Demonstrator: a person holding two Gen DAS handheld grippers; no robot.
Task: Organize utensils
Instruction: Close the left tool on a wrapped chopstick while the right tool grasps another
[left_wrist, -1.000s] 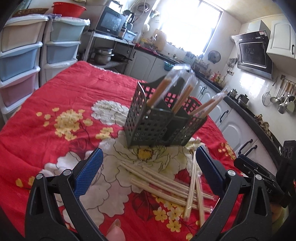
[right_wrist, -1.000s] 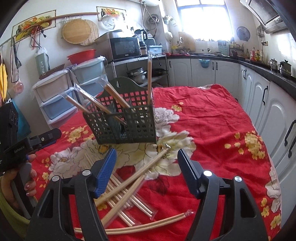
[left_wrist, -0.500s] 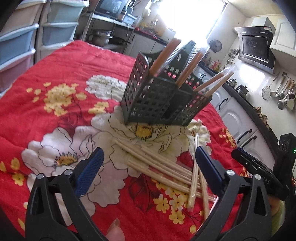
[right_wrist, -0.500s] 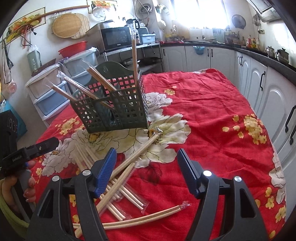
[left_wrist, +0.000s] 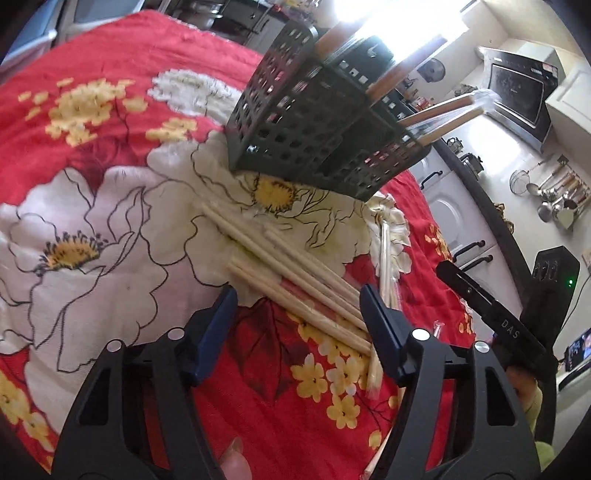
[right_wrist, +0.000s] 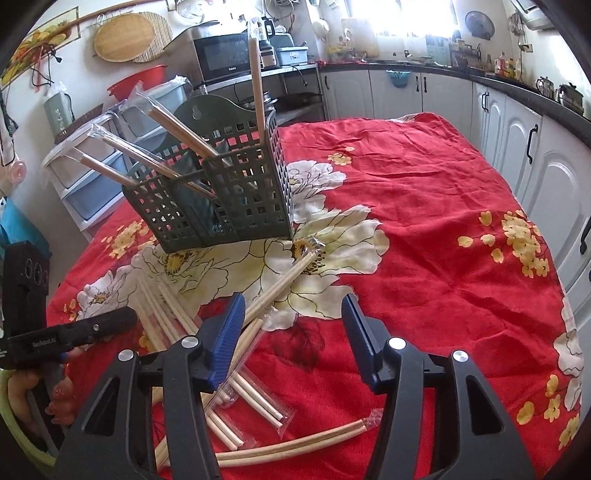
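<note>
Jaws: both grippers parted, just closing, empty | one caddy (right_wrist: 221, 199) | four wrapped chopstick pairs (right_wrist: 173, 122) upright

Bright daylight w/ window (right_wrist: 388, 22) glare blown out, fisheye warp at edges, left view slightly motion-blurred

1. Utensil caddy (right_wrist: 221, 199): one, dark green, perforated.
2. Wrapped chopstick pairs standing in the caddy (right_wrist: 258, 85): four.
3. Loose chopstick pairs on the tablecloth (left_wrist: 295, 273): several, overlapping; exact count cannot be determined.
4. Grippers: two.
</note>
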